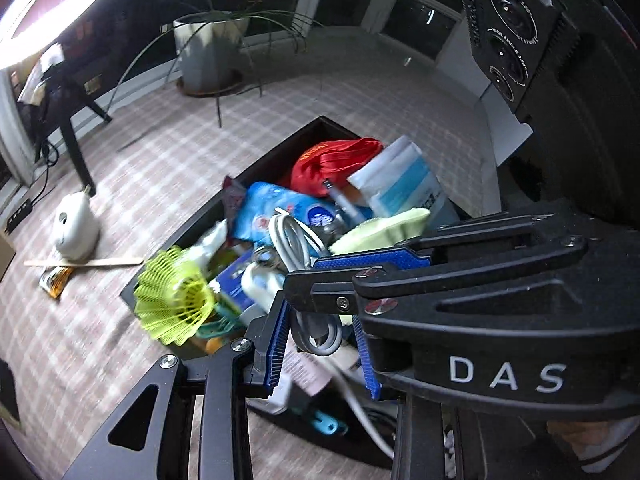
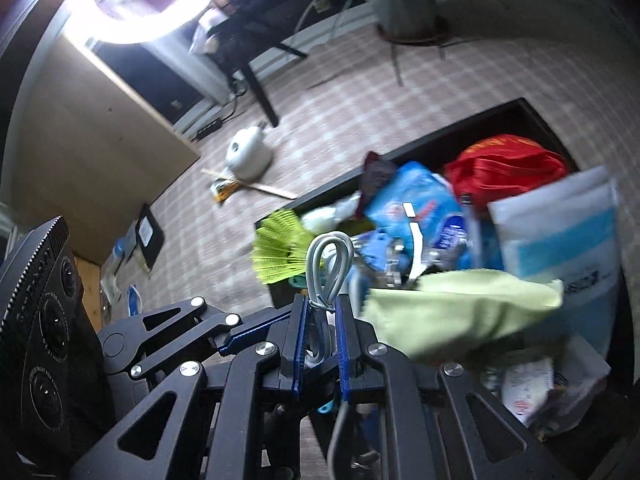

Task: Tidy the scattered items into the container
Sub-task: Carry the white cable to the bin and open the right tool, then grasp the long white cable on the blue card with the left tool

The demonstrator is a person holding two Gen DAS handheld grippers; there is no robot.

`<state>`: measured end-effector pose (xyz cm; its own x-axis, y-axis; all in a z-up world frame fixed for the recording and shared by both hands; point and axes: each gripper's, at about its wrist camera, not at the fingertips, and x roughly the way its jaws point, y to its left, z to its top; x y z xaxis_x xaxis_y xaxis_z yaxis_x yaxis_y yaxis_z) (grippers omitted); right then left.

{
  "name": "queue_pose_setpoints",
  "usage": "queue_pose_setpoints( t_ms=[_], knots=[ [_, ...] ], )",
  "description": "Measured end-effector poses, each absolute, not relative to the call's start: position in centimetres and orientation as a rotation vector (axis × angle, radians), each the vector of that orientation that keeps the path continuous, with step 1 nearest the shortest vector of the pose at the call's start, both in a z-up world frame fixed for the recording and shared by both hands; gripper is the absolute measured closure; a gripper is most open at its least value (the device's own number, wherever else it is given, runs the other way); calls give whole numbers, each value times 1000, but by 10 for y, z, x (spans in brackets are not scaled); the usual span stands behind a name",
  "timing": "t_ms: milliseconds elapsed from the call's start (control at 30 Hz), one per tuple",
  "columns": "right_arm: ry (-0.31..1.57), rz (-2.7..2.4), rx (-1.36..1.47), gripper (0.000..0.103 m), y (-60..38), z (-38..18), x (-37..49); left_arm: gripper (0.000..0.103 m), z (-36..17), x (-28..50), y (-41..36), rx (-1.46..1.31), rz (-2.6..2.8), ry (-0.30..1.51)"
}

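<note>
Both wrist views look down on a black container [image 1: 256, 168] resting on a plaid carpet [image 1: 168, 148] and filled with loose items.

Right gripper [image 2: 320, 344]: the jaws are nearly closed on a bundled grey cable [image 2: 326, 276], whose loop rises above the blue pads [image 2: 343, 344] toward 12 o'clock. In the left wrist view, this gripper crosses the frame from 3 o'clock, directly above the left one.

Left gripper [image 1: 320, 344]: the jaws are partly open, with a loop of the same grey cable lying between the blue pads [image 1: 278, 344]; whether the pads press on it cannot be told.

Contents of the container: a red bag [image 1: 332, 164] at the far end, a white-and-blue packet [image 1: 404, 188] at its 3 o'clock, a blue wipes pack [image 1: 280, 208], a pale green cloth [image 1: 384, 228], and a yellow-green mesh item [image 1: 172, 296] at the near left corner.

Outside the container, at 9 o'clock of it in the left wrist view, a white rounded object [image 1: 76, 228], a wooden stick [image 1: 84, 262] and a small orange sachet [image 1: 56, 280] lie on the carpet. A potted plant [image 1: 208, 52] stands at 12 o'clock.
</note>
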<state>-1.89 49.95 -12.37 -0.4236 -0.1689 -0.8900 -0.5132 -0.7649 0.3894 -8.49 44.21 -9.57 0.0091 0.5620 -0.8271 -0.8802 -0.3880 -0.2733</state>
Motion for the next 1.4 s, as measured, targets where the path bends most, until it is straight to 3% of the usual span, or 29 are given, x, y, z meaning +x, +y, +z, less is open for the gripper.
queue_pose_setpoints(
  t_ms=[200, 300, 400, 633, 900, 1100, 1400],
  knots=[
    [934, 2271, -1551, 91, 505, -128, -13, 68, -98, -85, 445, -1148, 1626, 406],
    [927, 2268, -1549, 88, 504, -128, -15, 50, -102, -91, 439, -1176, 1656, 417],
    [889, 2245, -1531, 73, 505, -126, -16, 50, -101, -102, 426, -1182, 1681, 392],
    [795, 2290, -1541, 73, 487, -117, -33, 50, -91, -131, 370, -1185, 1808, 376],
    [720, 2399, -1637, 73, 437, -117, -81, 50, -97, -178, 262, -1267, 2014, 349],
    [579, 2505, -1755, 73, 370, -125, -134, 50, -122, -219, 158, -1407, 2166, 291],
    [518, 2606, -1962, 73, 266, -158, -207, 51, -169, -260, 15, -1625, 2330, 181]
  ],
)
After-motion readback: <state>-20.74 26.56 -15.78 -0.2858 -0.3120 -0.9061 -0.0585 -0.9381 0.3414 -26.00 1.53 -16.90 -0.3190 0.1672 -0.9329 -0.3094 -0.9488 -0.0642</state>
